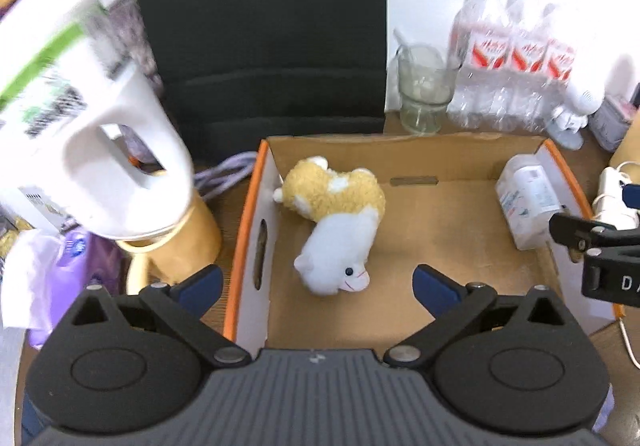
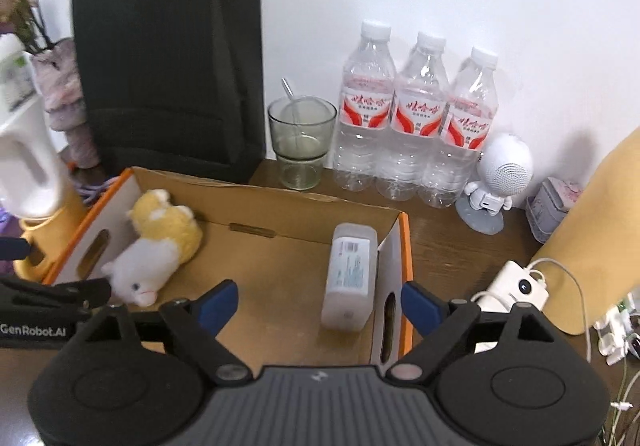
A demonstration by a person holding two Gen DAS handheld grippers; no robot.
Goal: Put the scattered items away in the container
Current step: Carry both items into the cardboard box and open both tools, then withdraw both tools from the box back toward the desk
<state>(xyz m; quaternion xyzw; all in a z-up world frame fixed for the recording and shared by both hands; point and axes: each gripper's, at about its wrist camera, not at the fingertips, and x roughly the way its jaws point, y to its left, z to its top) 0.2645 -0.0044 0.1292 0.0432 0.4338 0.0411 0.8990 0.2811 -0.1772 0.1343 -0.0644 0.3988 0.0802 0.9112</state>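
We see the cardboard box (image 1: 460, 213) lying open on the wooden table (image 2: 448, 242), with brown inner walls, white outer sides, orange top edges and oval hand slots. Inside it lie 2 items. 1 plush toy (image 1: 336, 221), yellow at one end and white at the other with a small stitched face, lies on its side near the box's left wall. 1 white rectangular bottle (image 2: 350, 274) with a printed label lies flat against the right wall.

Our left gripper (image 1: 318, 288) hangs over the near edge of the box, its blue-padded fingers spread wide and holding nothing. Our right gripper (image 2: 318, 304) also hangs with its fingers spread and empty, straddling the right wall.

Behind the box we count 1 black paper bag (image 2: 168, 57), 1 glass cup (image 2: 302, 141) with a straw, 3 water bottles (image 2: 416, 117) and 1 small white robot figure (image 2: 500, 177).

Only the left view shows the large white jug (image 1: 92, 125) close and blurred at the left. Only the right view shows the bag's handles and the white charger (image 2: 516, 286) with its cable.
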